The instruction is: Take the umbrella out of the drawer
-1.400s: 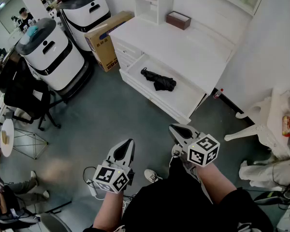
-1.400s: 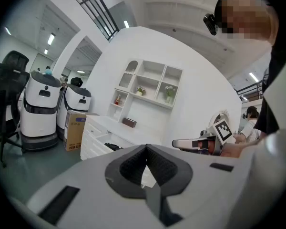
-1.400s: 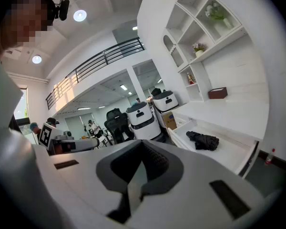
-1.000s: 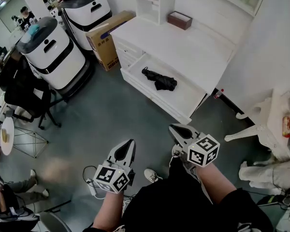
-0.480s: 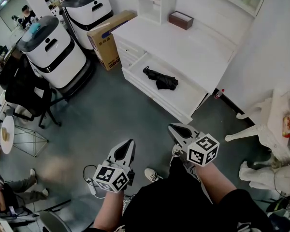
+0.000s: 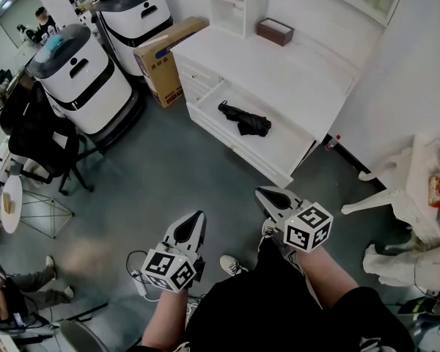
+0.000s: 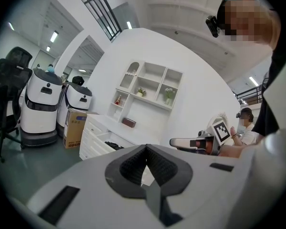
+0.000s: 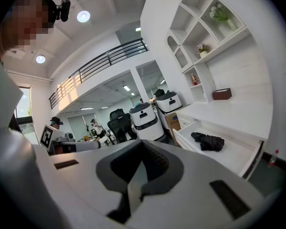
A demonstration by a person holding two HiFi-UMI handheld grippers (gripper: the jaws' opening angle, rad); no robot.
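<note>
Open drawer (image 6: 276, 146) lies well ahead of both grippers, the folded black umbrella (image 6: 243, 121) inside it. Right gripper (image 6: 268, 196) and left gripper (image 6: 193, 223) are both pressed together, empty. Reach in closed and they'll likely just shove the umbrella deeper.

Grey floor (image 6: 169, 174) fronts the white bench (image 6: 279, 68) — cardboard box (image 6: 161, 64) at its left end, open white shelves (image 6: 231, 6) behind it.
</note>
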